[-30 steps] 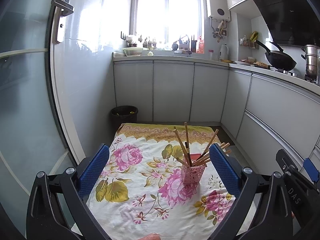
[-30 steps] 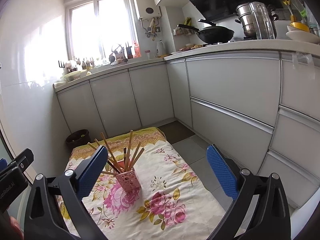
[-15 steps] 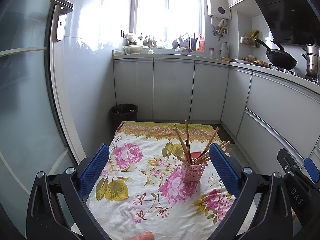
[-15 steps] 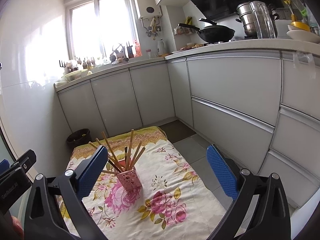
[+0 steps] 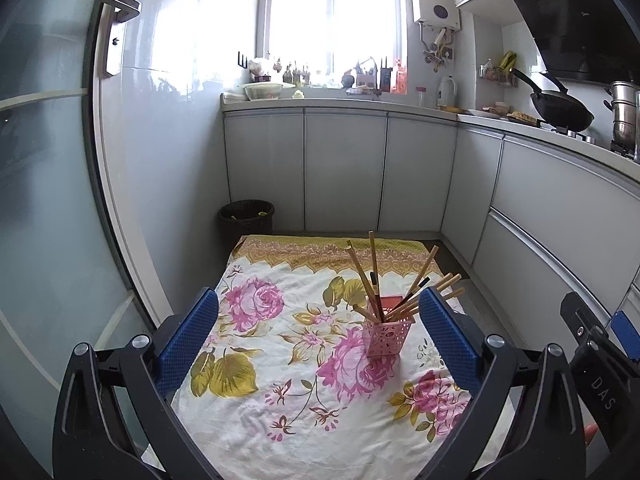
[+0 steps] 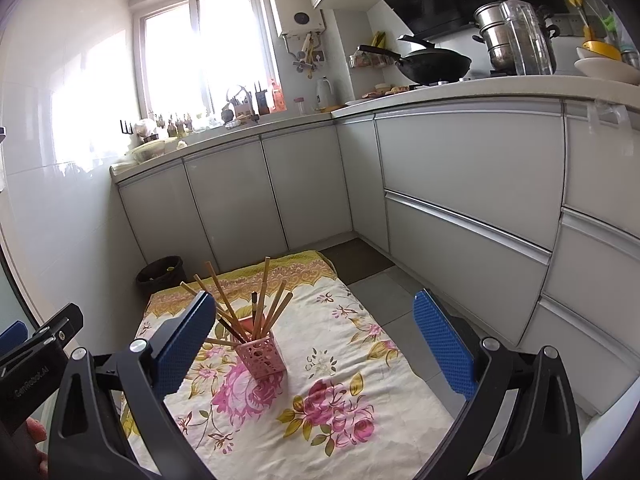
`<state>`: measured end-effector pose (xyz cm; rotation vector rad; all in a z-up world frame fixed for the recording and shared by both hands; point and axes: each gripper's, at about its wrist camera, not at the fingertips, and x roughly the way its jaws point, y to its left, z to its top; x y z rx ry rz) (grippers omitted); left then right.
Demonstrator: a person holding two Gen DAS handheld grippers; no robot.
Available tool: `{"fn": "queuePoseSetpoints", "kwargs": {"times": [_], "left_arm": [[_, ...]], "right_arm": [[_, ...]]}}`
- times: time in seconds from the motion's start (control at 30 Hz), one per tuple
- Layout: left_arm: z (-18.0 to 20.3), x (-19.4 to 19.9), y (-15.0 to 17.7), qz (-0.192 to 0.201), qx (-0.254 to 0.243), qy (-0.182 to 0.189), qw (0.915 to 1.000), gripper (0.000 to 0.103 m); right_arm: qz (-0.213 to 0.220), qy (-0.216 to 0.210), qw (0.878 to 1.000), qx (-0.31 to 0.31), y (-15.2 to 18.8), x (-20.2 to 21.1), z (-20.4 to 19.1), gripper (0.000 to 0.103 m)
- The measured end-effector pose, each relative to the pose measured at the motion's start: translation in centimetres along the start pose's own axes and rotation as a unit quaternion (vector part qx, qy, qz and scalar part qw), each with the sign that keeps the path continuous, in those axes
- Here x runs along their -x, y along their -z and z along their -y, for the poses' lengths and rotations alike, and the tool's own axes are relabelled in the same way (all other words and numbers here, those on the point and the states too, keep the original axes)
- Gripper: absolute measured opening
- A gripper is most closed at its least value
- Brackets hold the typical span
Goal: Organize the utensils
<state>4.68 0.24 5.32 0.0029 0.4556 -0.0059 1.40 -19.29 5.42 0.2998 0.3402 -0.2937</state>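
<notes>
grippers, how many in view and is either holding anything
2. The left gripper hangs open over the floral cloth, holding nothing. The right gripper is also open and empty, with the pink holder of chopsticks standing on the cloth ahead, untouched.

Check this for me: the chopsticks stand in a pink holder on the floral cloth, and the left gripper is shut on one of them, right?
Not quite. The left gripper is open and holds nothing, as the left wrist view shows. The rest is right: the chopsticks stand in the pink holder on the floral cloth.
</notes>
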Motion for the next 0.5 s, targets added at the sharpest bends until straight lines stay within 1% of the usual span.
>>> {"fn": "queuePoseSetpoints", "kwargs": {"times": [0.2, 0.3, 0.5], "left_arm": [[-0.2, 0.7, -0.4, 0.024, 0.001, 0.007, 0.9997, 0.096], [-0.3, 1.2, -0.7, 0.041, 0.001, -0.010, 0.9991, 0.096], [-0.6, 1.0, -0.6, 0.026, 0.009, -0.001, 0.9996, 0.096]], "right_arm": [[-0.001, 0.000, 1.000, -0.004, 0.0, 0.1, 0.2, 0.096], [0.000, -0.001, 1.000, -0.007, 0.0, 0.1, 0.4, 0.096], [0.011, -0.004, 1.000, -0.009, -0.2, 0.7, 0.4, 0.096]]}}
